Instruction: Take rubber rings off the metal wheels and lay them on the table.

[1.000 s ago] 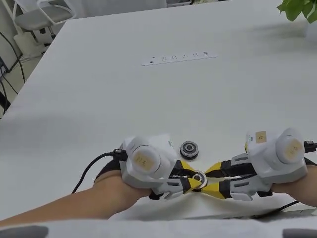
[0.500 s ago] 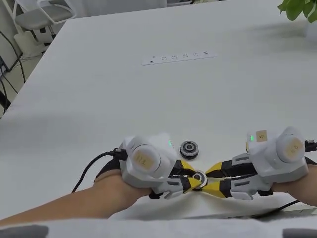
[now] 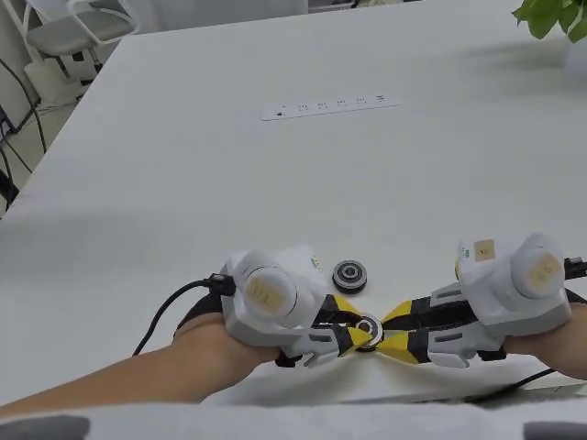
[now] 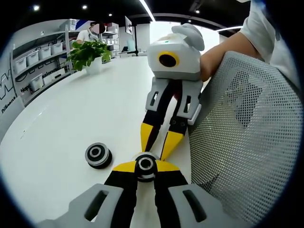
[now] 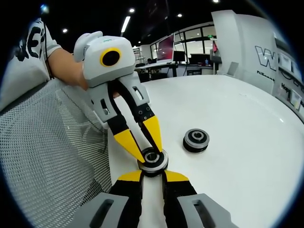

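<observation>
- the left gripper (image 3: 351, 335) is clamped on a metal wheel (image 3: 367, 328). its yellow-tipped jaws press the wheel's two sides, as its own gripper view shows.
- the right gripper (image 3: 382, 340) meets it tip to tip from the opposite side. its jaws are drawn narrow and pinch the same wheel at its edge.
- the held wheel sits between the two sets of crossed tips, close to the near edge of the white table (image 3: 183, 183) and low over it. whether it touches the tabletop cannot be told.
- a second wheel (image 3: 349, 274) lies flat on the table just beyond the grippers, apart from both. its black rubber ring (image 5: 196, 147) is still around the silver hub.
- the held wheel also shows a dark band around a bright metal centre.
- the person's forearm (image 3: 138, 380) comes in from the lower left behind the left gripper, with a black cable (image 3: 170, 312) looping off that gripper's body.
- a white power strip (image 3: 330, 106) lies farther up the table, well apart from the work.
- green plant leaves (image 3: 553, 16) show at the far right corner.
- a grey mesh chair back (image 4: 237, 137) stands just beside the grippers in both gripper views.
</observation>
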Tool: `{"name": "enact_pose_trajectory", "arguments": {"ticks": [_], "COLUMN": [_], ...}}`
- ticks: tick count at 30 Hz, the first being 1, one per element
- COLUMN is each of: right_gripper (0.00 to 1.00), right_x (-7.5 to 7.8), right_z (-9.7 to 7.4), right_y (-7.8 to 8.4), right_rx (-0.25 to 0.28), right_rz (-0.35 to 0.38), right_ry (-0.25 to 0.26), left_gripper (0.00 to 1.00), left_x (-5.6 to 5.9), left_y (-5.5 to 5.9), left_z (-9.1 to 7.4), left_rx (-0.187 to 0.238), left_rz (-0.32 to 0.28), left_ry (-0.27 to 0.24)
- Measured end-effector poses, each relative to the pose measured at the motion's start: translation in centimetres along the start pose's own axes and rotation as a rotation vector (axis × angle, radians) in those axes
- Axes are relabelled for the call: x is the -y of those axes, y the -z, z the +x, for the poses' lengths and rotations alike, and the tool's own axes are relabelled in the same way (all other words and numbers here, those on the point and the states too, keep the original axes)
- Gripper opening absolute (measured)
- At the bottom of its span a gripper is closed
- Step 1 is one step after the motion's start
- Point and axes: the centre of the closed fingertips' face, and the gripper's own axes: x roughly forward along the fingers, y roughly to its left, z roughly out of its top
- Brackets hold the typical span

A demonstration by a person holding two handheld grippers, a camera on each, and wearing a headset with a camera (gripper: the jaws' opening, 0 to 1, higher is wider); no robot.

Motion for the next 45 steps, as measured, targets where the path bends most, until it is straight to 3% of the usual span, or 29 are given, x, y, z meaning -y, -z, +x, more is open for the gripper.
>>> {"name": "enact_pose_trajectory", "arguments": {"ticks": [3, 10, 23, 41, 44, 45], "right_gripper": [0.01, 0.0, 0.0, 0.0, 0.0, 0.0], "right_x": [0.3, 0.8, 1.5, 0.2, 0.1, 0.2], "right_z": [-0.1, -0.1, -0.2, -0.5, -0.7, -0.7], "right_y": [0.6, 0.7, 0.5, -0.6, -1.2, -1.0], "right_rx": [-0.018, -0.022, -0.005, 0.037, 0.077, 0.062], "right_rz": [0.033, 0.034, 0.185, 0.356, 0.4, 0.402], "right_ry": [-0.002, 0.012, 0.026, 0.017, 0.015, 0.017], "left_gripper": [0.07, 0.07, 0.07, 0.07, 0.07, 0.07], "left_x": [-0.2, -0.2, -1.1, -1.4, -1.5, -1.5], "left_y": [0.1, 0.1, 0.5, 0.7, 0.7, 0.7], "left_z": [0.1, 0.1, 0.7, 0.9, 0.9, 0.9], "left_rx": [0.0, -0.002, -0.001, 0.002, 0.003, 0.003], "left_rz": [-0.002, -0.001, 0.001, 0.001, -0.001, -0.001], "left_ry": [-0.002, -0.005, -0.008, -0.006, -0.008, -0.008]}}
